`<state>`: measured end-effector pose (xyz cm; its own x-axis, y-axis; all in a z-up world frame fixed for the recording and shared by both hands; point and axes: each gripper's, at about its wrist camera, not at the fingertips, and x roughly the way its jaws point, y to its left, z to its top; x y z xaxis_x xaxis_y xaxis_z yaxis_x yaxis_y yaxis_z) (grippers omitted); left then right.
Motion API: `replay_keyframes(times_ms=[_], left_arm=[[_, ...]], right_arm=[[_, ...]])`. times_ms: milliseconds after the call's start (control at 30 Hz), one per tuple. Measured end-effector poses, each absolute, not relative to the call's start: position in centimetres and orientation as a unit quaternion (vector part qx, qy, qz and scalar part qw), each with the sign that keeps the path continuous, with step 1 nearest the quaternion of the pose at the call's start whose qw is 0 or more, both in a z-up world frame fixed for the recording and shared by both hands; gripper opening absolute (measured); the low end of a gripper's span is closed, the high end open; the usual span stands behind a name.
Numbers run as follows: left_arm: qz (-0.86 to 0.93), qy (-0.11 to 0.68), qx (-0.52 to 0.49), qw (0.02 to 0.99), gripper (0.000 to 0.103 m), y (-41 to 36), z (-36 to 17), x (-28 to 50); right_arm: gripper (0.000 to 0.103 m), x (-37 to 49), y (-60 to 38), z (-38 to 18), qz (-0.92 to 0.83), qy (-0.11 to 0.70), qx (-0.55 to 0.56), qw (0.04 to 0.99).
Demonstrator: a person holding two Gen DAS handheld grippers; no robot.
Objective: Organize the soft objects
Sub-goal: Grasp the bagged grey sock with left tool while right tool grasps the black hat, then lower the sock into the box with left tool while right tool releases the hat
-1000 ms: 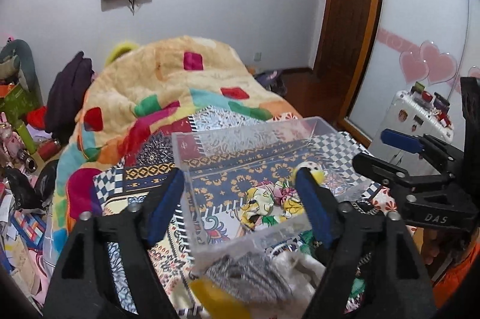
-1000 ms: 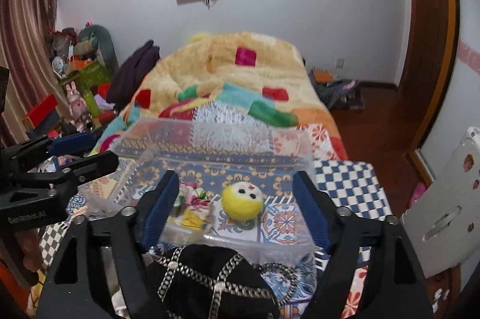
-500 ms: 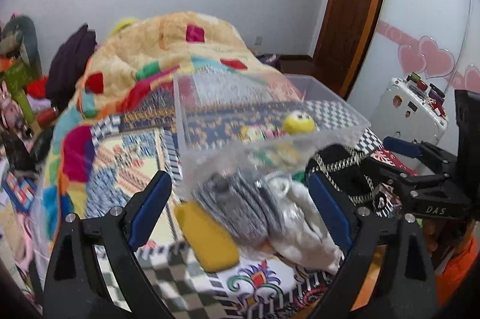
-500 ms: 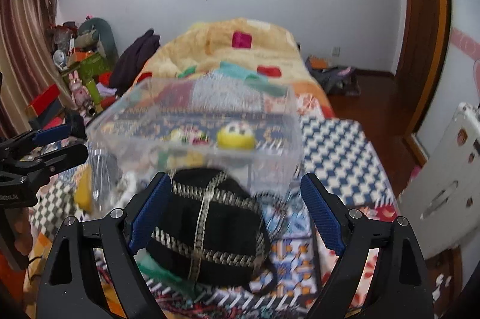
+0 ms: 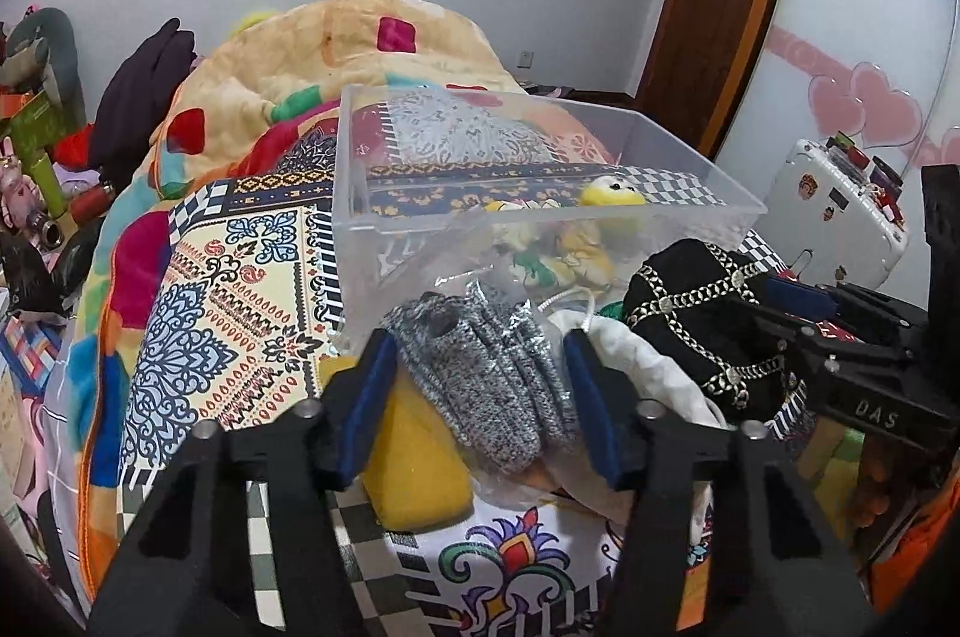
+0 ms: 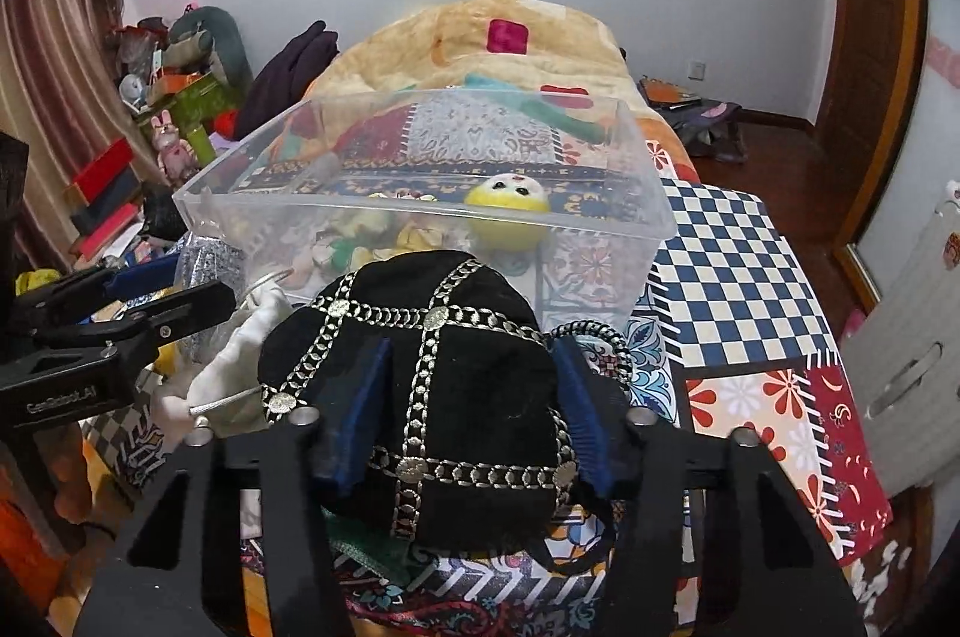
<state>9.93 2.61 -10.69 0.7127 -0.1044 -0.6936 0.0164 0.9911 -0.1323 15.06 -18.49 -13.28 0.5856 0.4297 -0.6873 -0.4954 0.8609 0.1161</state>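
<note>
Left wrist view, centre: a grey knitted item in a clear bag (image 5: 486, 373) lies on the patterned bedspread (image 5: 240, 289), between the blue pads of the left gripper (image 5: 477, 385). The pads flank its sides closely, but whether they press it cannot be told. A yellow cloth (image 5: 414, 463) lies just under and to the lower left of it; a white drawstring bag (image 5: 636, 367) touches it on the right.

Right wrist view, lower centre: a black cap with silver chain trim (image 6: 432, 385) sits between the fingers of the right gripper (image 6: 468, 397), both pads against its sides — the gripper appears closed on the cap. A braided cord (image 6: 591, 337) curls at the cap's right edge.

Directly behind both items stands a clear plastic box (image 6: 420, 211), open at the top, its near wall touching or almost touching the cap and the grey item. Inside lie a yellow ball toy with a face (image 6: 507, 202) and a small floral cloth piece (image 6: 360, 241); the rest of the box floor shows bare.

Open room: the checked part of the bedspread at centre right of the right wrist view is free — likewise the ornamented part at centre left of the left wrist view. A rumpled quilt (image 6: 480, 43) rises behind the box; a white suitcase (image 5: 834, 217) stands beyond the bed's right edge.
</note>
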Motion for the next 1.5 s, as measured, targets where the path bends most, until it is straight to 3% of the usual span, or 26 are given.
replay_keyframes(times_ms=[200, 300, 500, 1067, 1500], left_arm=[[-0.034, 0.369, -0.049, 0.927, 0.031, 2.6, -10.5, 9.0], [-0.038, 0.365, -0.047, 0.929, 0.028, 2.6, -10.1, 8.5], [-0.045, 0.344, -0.053, 0.936, 0.025, 2.9, -8.7, 7.3], [-0.049, 0.261, -0.069, 0.962, 0.024, 4.5, -2.4, 7.3], [-0.022, 0.289, -0.061, 0.955, 0.024, 5.4, -3.0, 13.9]], right_arm=[[0.03, 14.3, -18.7, -12.8, 0.267, 0.362, -0.044, 0.892], [0.027, 13.8, -19.0, -12.3, 0.274, 0.354, -0.038, 0.893], [0.021, 13.1, -19.5, -10.9, 0.285, 0.329, -0.03, 0.9], [0.019, 14.2, -18.6, -5.9, 0.299, 0.245, 0.007, 0.922], [0.019, 18.5, -15.2, -5.9, 0.285, 0.25, 0.006, 0.925]])
